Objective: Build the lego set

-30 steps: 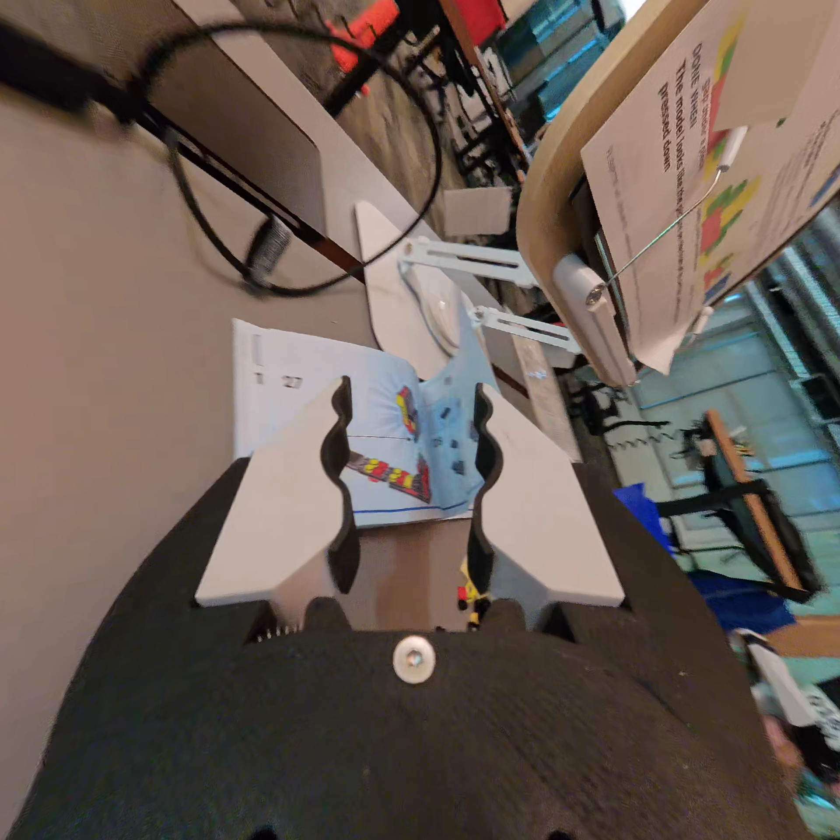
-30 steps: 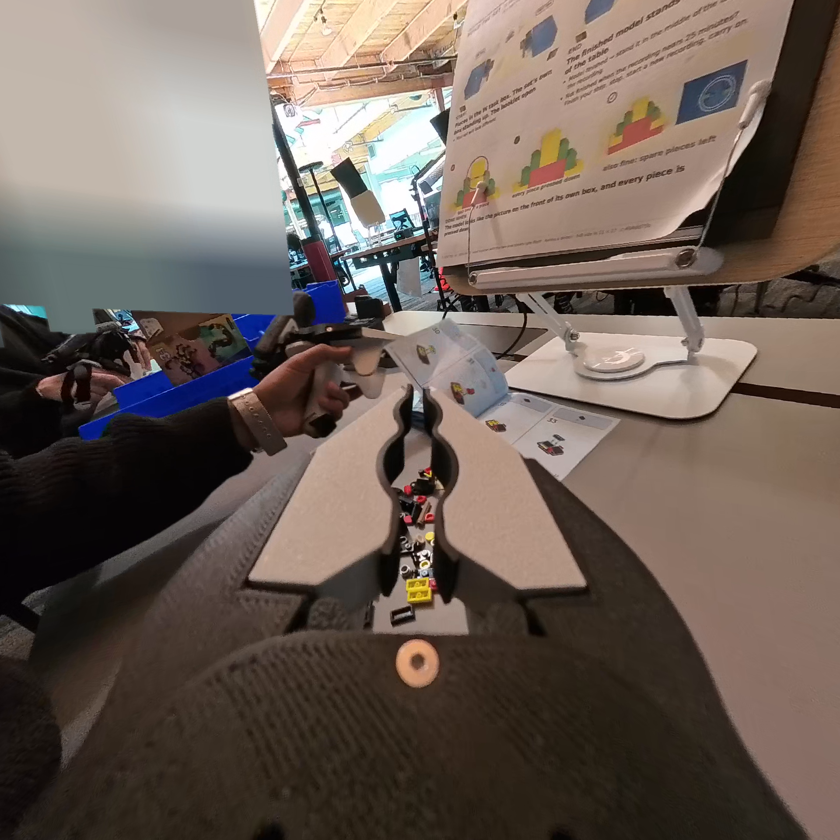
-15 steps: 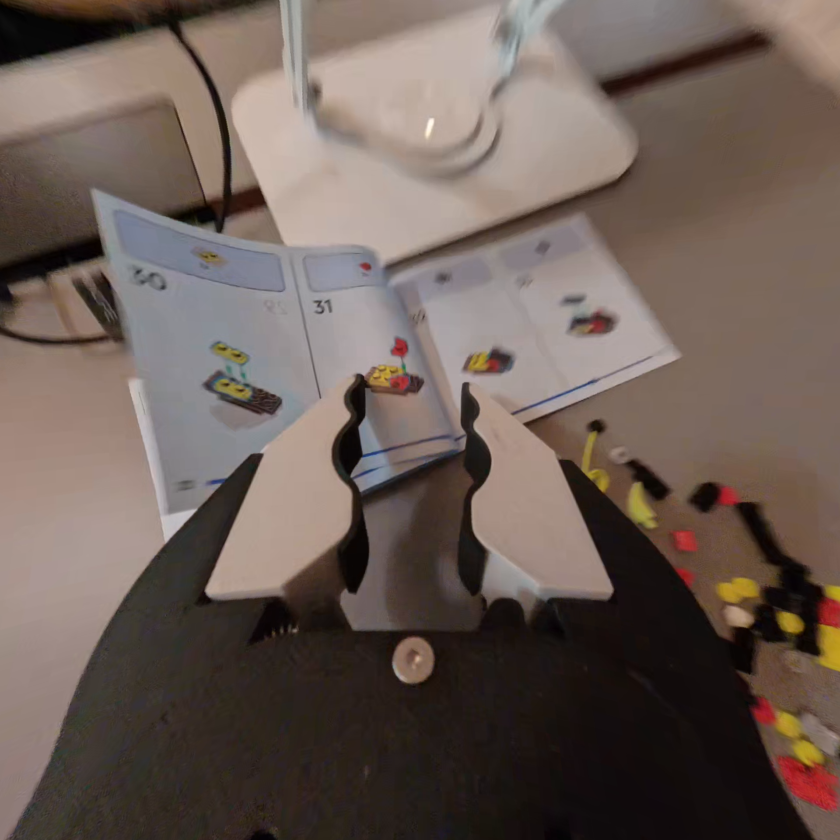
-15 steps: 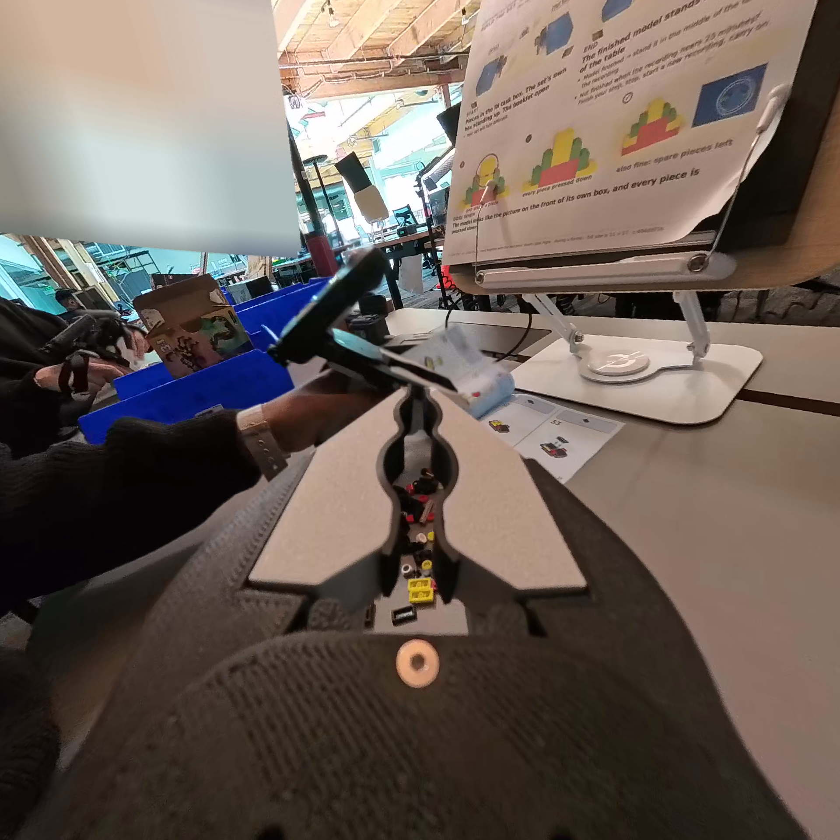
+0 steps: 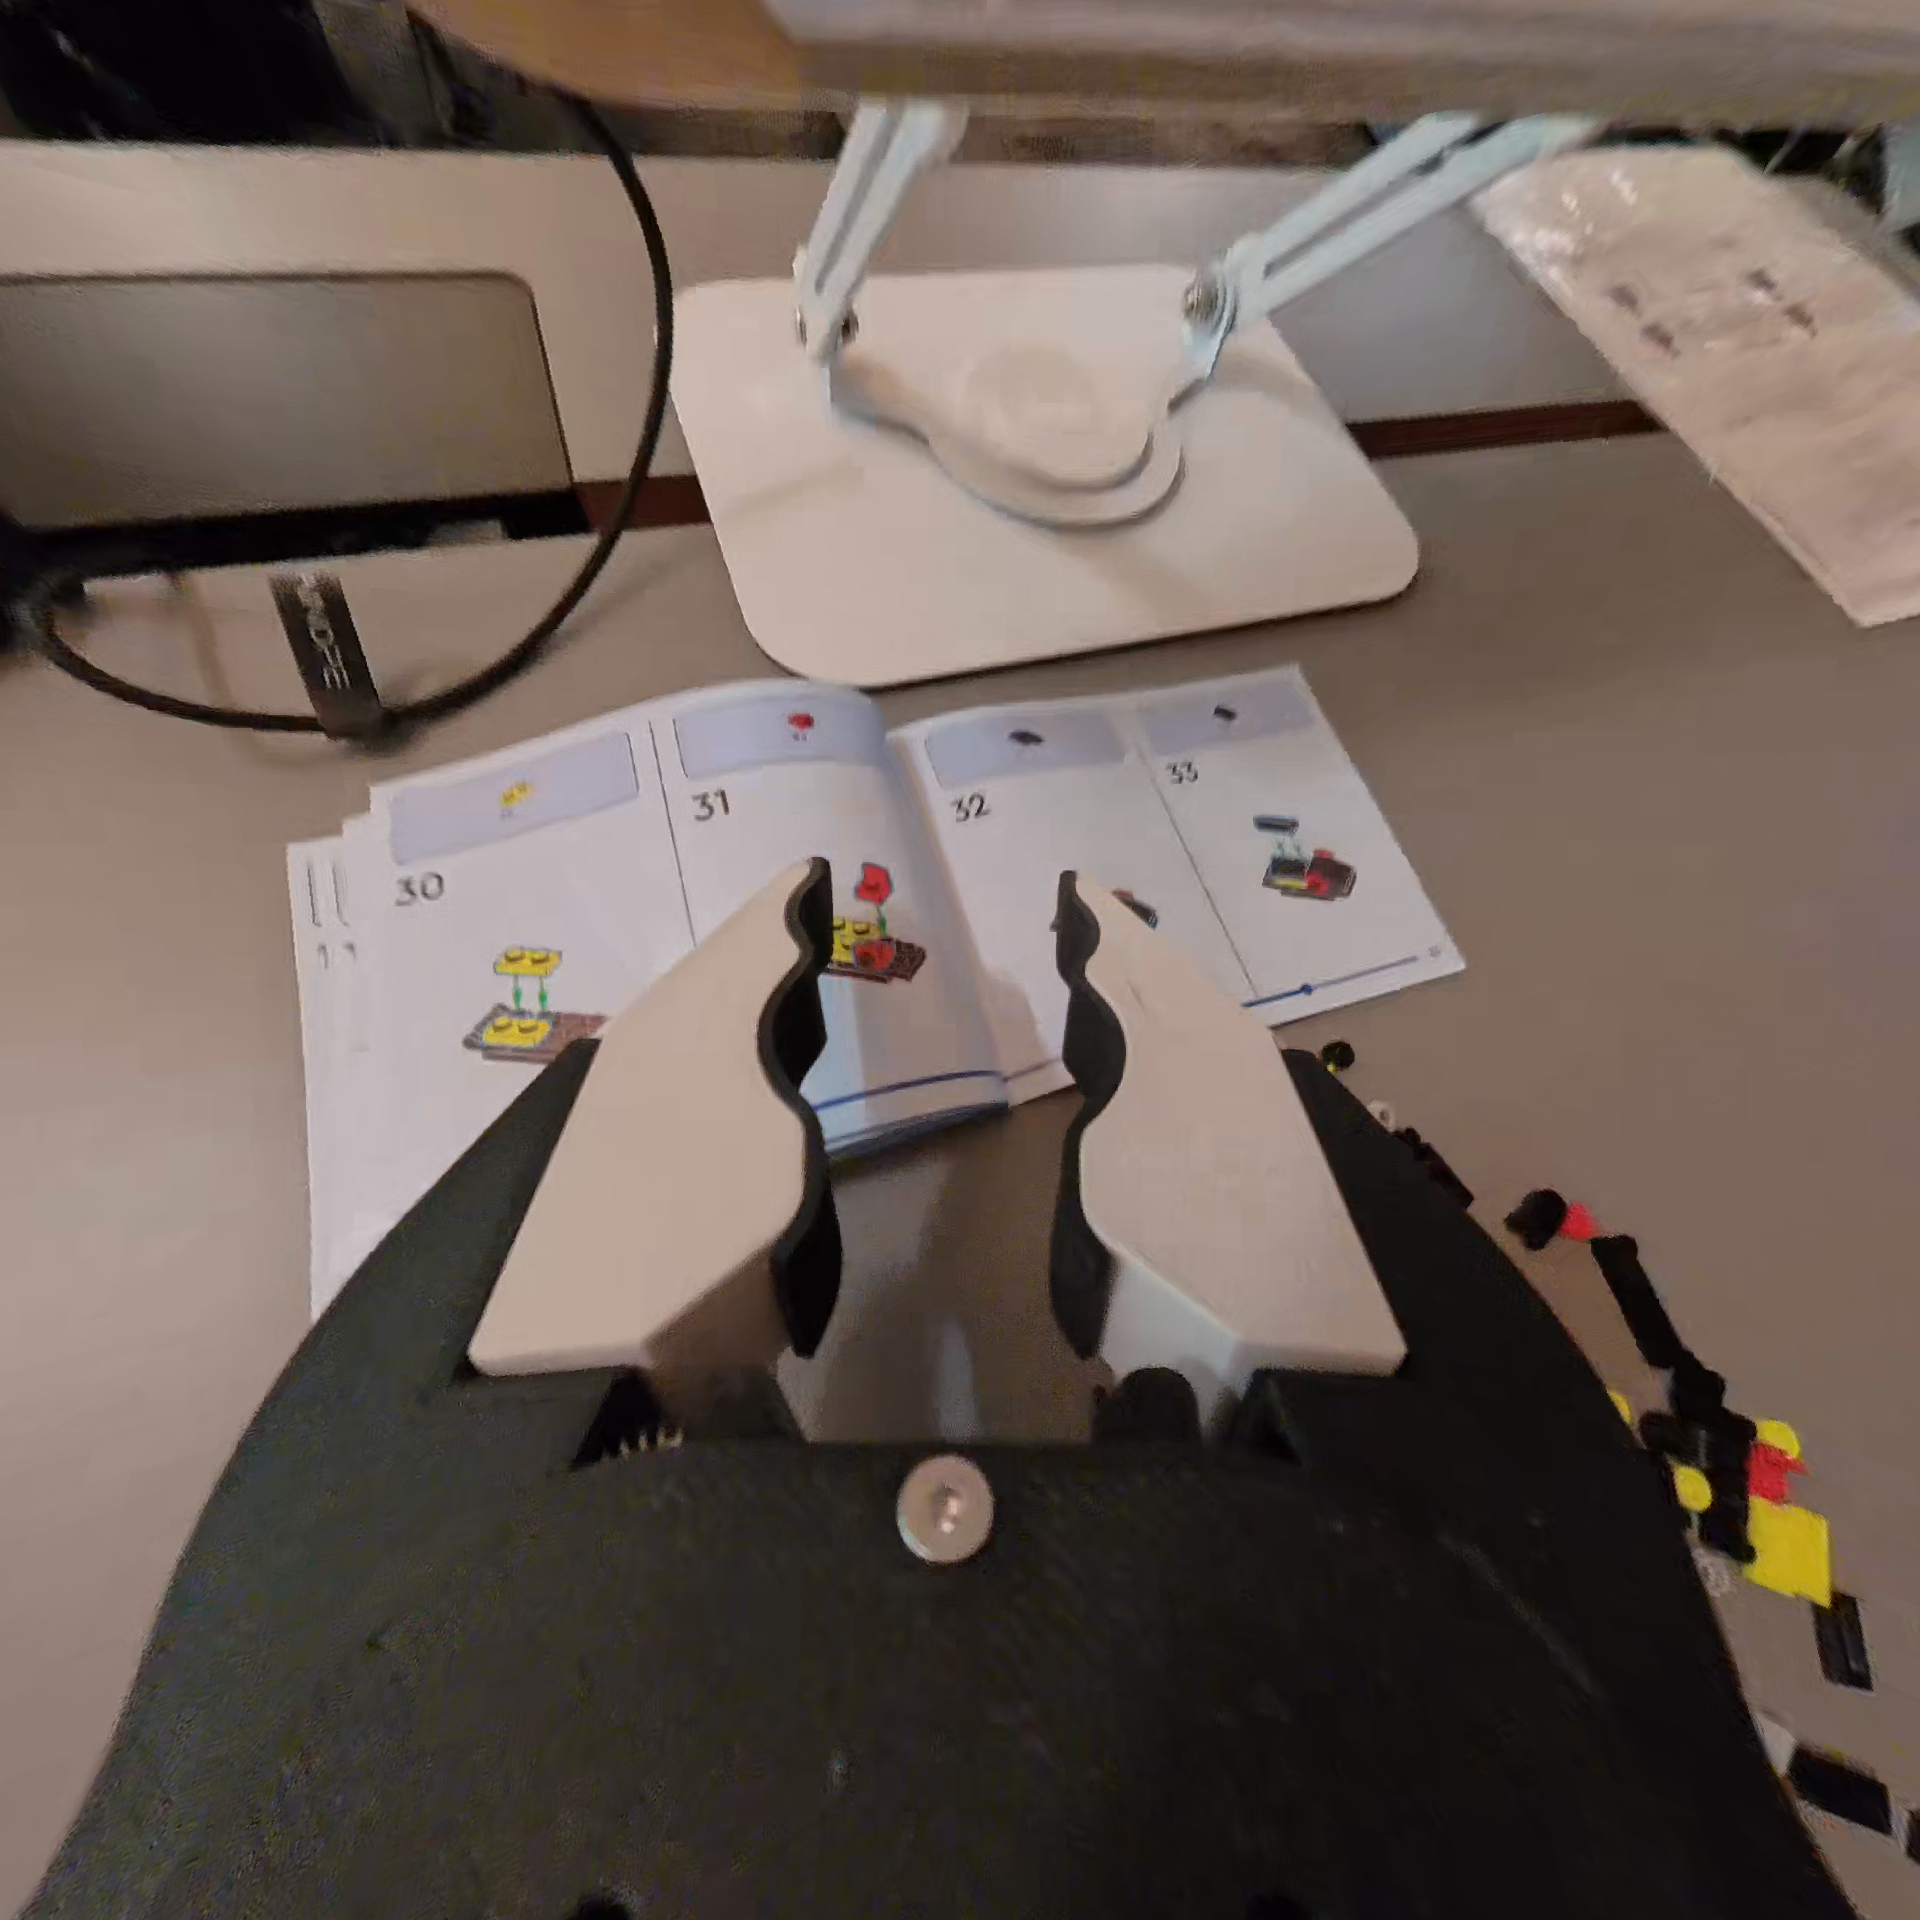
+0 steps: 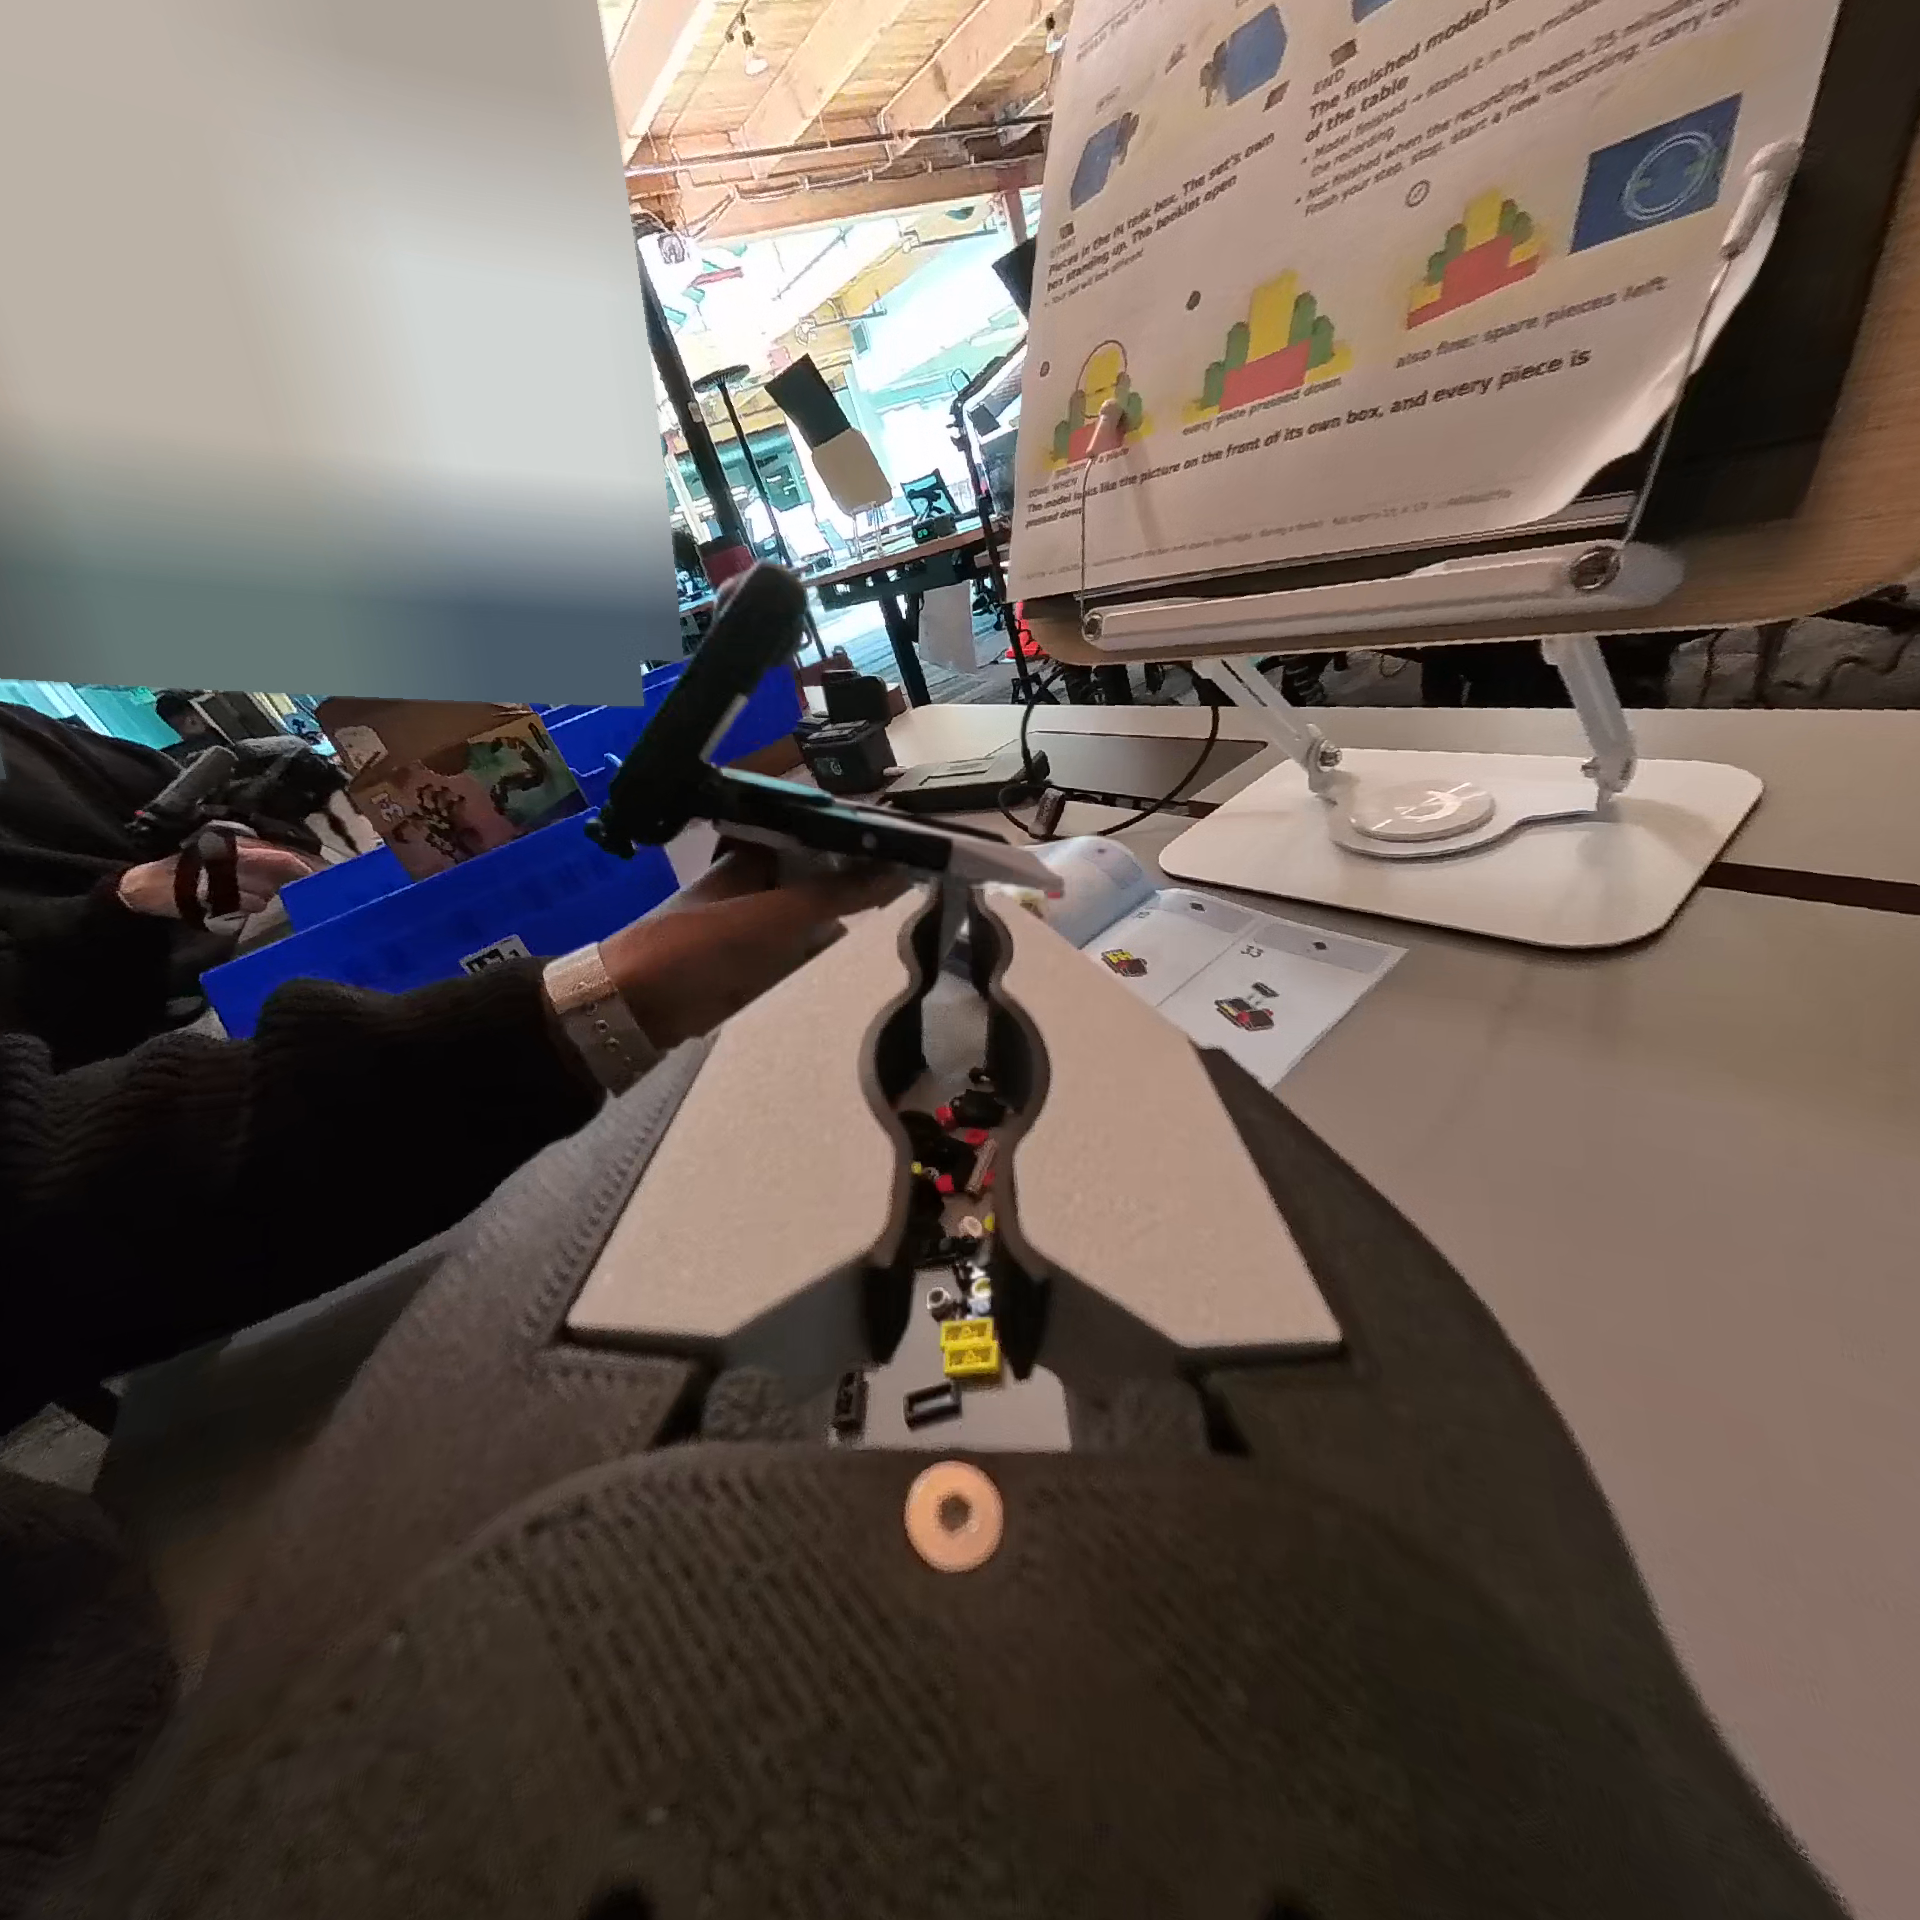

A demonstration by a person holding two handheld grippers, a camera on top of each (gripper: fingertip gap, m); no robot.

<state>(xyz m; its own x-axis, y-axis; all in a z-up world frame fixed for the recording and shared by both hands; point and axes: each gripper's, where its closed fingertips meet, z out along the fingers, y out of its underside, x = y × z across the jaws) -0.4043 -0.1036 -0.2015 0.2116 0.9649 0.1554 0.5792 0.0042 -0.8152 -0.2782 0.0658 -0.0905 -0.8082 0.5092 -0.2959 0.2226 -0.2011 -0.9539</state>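
My left gripper (image 5: 940,894) is open and empty, hovering over the open instruction booklet (image 5: 623,914), which lies flat on the grey table. Loose black, red and yellow lego pieces (image 5: 1714,1455) lie to its right. My right gripper (image 6: 961,904) is shut with nothing between its fingers, held low over the same pile of pieces (image 6: 956,1195), which shows through the gap behind the tips. In the right wrist view a hand holds the left gripper (image 6: 1023,878) just beyond my right fingertips, above the booklet (image 6: 1226,966).
A white stand base (image 5: 1039,468) sits behind the booklet and carries a printed sheet (image 6: 1351,260). A black cable (image 5: 623,416) loops at the back left. A clear plastic bag (image 5: 1766,364) lies back right. Blue bins (image 6: 468,914) and another person's hands are at the left. The grippers' ends are close to 25 cm from one another.
The left gripper swung from pointing sideways across the room to looking down on the booklet, which now lies flatter, and its jaws opened wider. The right gripper hardly moved.
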